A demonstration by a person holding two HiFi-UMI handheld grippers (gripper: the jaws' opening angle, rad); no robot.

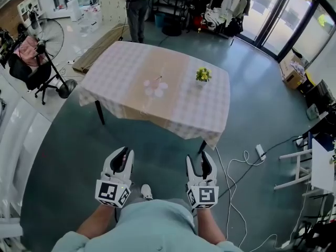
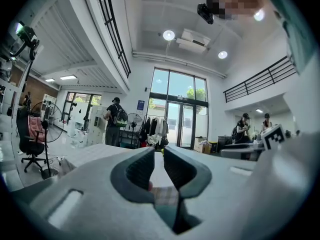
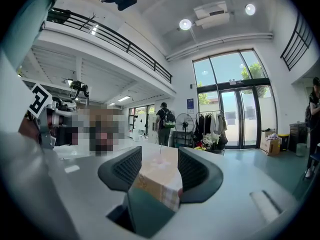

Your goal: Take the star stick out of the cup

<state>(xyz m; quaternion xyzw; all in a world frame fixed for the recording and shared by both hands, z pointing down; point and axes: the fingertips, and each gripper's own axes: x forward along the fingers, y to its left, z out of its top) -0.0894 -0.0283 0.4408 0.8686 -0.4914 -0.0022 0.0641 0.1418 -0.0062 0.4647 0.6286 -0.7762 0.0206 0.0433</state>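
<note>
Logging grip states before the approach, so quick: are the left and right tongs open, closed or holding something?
Left tongs: open, narrow gap, holding nothing.
Right tongs: open wide, holding nothing.

Bright daylight from glazed doors [image 3: 235, 104] and ceiling spots [image 2: 168, 35] (fisheye curvature, dark corners)
</note>
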